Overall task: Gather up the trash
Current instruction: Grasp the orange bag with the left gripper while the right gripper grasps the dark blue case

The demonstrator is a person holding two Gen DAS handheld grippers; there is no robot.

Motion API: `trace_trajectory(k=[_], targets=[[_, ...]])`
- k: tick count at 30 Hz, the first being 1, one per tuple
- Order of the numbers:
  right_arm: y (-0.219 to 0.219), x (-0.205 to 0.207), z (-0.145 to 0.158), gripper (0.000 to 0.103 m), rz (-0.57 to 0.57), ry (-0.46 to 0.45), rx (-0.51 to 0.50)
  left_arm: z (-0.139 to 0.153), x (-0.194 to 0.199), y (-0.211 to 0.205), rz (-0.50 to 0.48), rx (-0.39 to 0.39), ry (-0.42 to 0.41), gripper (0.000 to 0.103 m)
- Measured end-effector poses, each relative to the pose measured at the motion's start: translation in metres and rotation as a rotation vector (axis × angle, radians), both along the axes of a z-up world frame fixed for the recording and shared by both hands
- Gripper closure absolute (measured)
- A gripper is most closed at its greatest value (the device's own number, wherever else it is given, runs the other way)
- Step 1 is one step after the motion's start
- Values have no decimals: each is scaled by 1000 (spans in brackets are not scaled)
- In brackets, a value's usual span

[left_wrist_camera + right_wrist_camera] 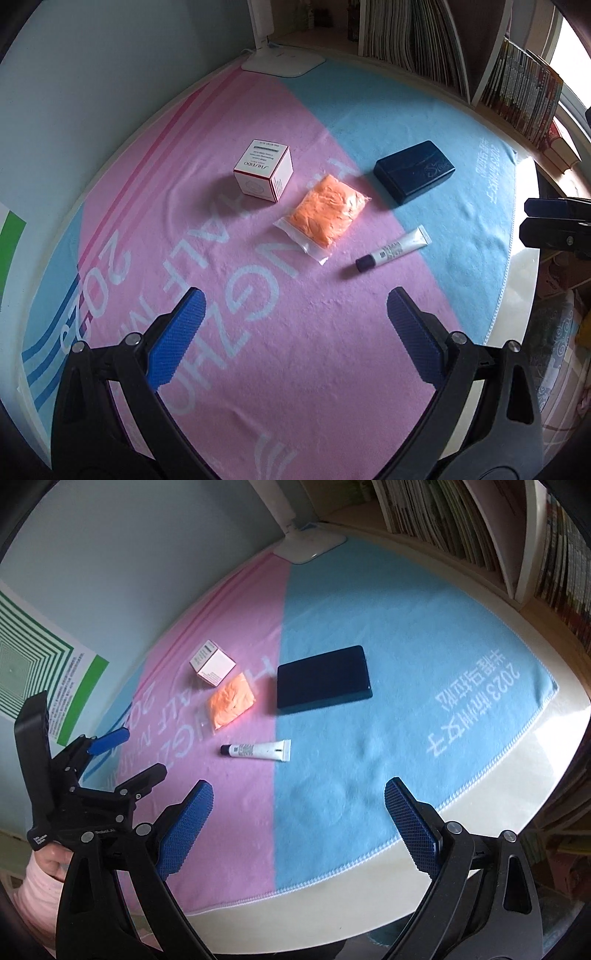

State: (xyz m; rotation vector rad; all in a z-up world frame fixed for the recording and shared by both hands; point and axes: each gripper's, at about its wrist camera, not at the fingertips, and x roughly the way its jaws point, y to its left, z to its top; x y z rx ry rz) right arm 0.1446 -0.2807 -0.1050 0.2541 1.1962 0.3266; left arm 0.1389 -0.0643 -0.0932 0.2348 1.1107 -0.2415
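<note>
On the pink and blue towel [258, 314] lie a white carton [263, 170], a clear bag of orange stuff [325, 214], a white tube with a dark cap [395, 249] and a dark blue case [413, 170]. My left gripper [295, 310] is open and empty, hovering short of the bag. In the right wrist view the carton [212, 663], bag [231, 701], tube [258, 750] and case [321, 679] lie ahead. My right gripper [299, 801] is open and empty above the towel's near edge [332, 812]. The left gripper [110, 746] shows at the left.
A white lamp base [282, 61] stands at the back of the table. Shelves of books [524, 88] run along the back and right. A green-striped poster [33, 664] hangs on the left wall. The cream table rim [480, 786] shows beyond the towel.
</note>
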Motion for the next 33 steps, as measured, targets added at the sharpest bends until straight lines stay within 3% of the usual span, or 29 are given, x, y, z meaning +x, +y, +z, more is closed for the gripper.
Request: trace_trajectory(k=[11,20,25,28,30,33], targets=[[15,64,-32,10,52,28,-105,-27,53,-19,-15,-9,44,7],[48,84,-50,10,145,15,-250,-50,68,-17,-21,-16,70,7],[56,91,-59,9,161,9,-321,-57,76,-14,-7,-61,93,8],[59,95,-64,9,159,19,-337,-62,76,-19,-26,-44,92,11],[60,98,-68,8,157,24,-347,-69,78,-20,-32,-41,108,18],[61,102,-69,8,145,16,-340,-70,80,-18,-25,-57,106,18]])
